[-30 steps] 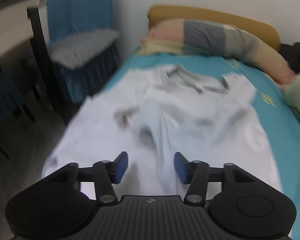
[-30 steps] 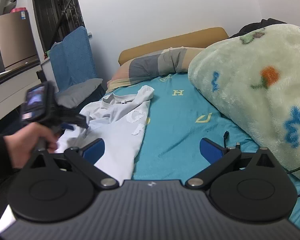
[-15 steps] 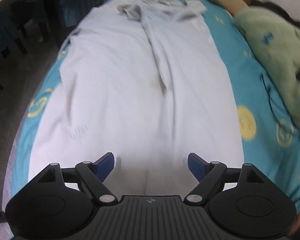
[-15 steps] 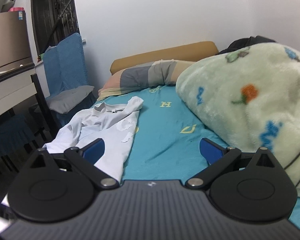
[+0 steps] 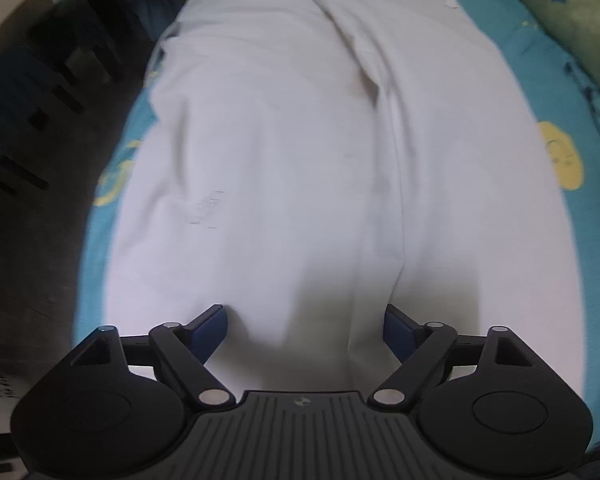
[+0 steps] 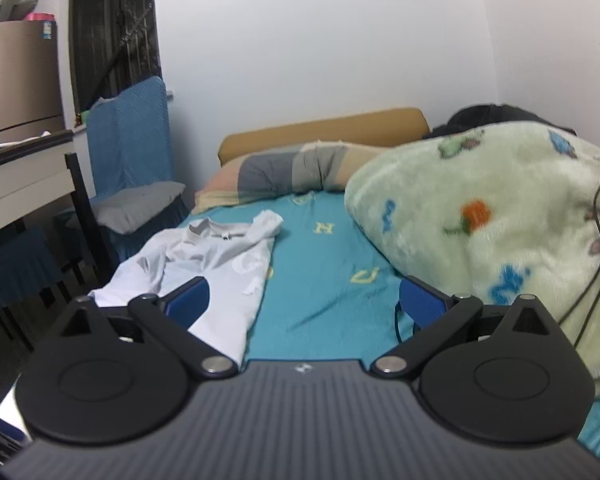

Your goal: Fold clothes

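A white collared shirt (image 5: 300, 152) lies spread lengthwise on the teal bed sheet (image 5: 556, 92), its collar at the far end and a long crease down the middle. My left gripper (image 5: 305, 326) hangs open just above the shirt's near hem, nothing between its blue pads. In the right wrist view the same shirt (image 6: 216, 264) lies on the bed's left side, collar toward the pillow. My right gripper (image 6: 305, 300) is open over the near end of the bed, holding nothing, its left pad in front of the shirt's edge.
A fluffy pale green blanket (image 6: 492, 216) is heaped along the bed's right side, with a black cable (image 6: 598, 240) over it. A striped pillow (image 6: 296, 172) lies by the tan headboard (image 6: 324, 128). A blue-covered chair (image 6: 132, 160) and a desk (image 6: 24, 184) stand left of the bed.
My left gripper opened wide and swung from facing the headboard to looking down over the shirt's near hem. The right gripper rose and pulled back slightly, still open; the hand with the other gripper left its view.
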The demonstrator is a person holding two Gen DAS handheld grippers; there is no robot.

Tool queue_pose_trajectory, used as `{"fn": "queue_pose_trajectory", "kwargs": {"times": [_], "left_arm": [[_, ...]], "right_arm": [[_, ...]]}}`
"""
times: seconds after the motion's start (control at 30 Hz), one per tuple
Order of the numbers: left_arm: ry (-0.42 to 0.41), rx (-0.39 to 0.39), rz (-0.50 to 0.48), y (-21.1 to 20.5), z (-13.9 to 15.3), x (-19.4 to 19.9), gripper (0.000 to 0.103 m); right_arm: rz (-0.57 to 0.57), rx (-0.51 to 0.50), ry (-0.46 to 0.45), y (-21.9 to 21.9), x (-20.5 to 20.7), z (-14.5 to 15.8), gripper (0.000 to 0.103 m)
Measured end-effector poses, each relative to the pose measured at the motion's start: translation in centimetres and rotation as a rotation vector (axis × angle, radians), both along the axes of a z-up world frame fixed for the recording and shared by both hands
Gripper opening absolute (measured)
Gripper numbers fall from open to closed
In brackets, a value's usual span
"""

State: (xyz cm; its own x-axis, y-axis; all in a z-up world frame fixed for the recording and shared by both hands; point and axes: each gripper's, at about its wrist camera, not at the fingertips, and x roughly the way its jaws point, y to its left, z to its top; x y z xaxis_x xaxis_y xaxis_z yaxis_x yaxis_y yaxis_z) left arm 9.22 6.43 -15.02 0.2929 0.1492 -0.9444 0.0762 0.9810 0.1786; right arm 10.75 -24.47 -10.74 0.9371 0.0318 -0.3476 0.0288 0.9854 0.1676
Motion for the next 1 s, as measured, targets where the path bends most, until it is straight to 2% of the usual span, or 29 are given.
{"fn": "queue_pose_trajectory", "kwargs": {"times": [0.1, 0.2, 0.3, 0.4, 0.5, 0.57, 0.63, 0.73, 0.83, 0.93, 1.0], "left_arm": [[-0.011, -0.003, 0.038, 1.9, 1.4, -0.4, 0.087], [-0.07, -0.057, 0.072, 2.9, 3.6, -1.1, 0.087], [-0.194, -0.113, 0.051, 2.0, 6.5, -1.6, 0.089], [-0.302, -0.205, 0.025, 0.0, 9.0, -1.3, 0.094], [-0.37, -0.279, 0.008, -1.5, 11.1, -1.0, 0.097], [-0.419, -0.304, 0.007, -2.4, 12.1, -0.8, 0.098], [-0.472, -0.304, -0.003, -3.1, 12.3, -0.6, 0.1], [-0.525, -0.301, -0.011, -3.5, 11.5, -0.2, 0.102], [-0.523, -0.356, 0.017, -2.0, 9.8, 0.5, 0.102], [-0.523, -0.378, 0.026, -0.6, 9.0, 1.3, 0.102], [-0.535, -0.342, -0.008, -0.4, 8.9, 1.6, 0.102]], "right_arm": [[0.01, 0.007, -0.004, 0.1, -0.1, 0.0, 0.103], [0.028, 0.016, -0.017, 0.4, -0.2, 0.1, 0.103], [0.046, 0.04, 0.001, 0.6, -0.1, 0.3, 0.103], [0.061, 0.101, 0.015, 0.4, -0.4, 0.5, 0.103], [0.071, 0.13, 0.034, 0.3, -0.9, 0.4, 0.103], [0.084, 0.169, 0.07, 0.0, -1.1, 0.4, 0.103], [0.088, 0.167, 0.093, 0.1, -1.5, 0.5, 0.103], [0.118, 0.136, 0.117, 0.5, -1.1, 0.5, 0.103], [0.182, 0.071, 0.133, 1.4, 1.6, 0.6, 0.103], [0.256, -0.063, 0.163, 3.8, 6.0, 0.5, 0.103], [0.323, -0.165, 0.19, 6.4, 9.9, 0.4, 0.103]]}}
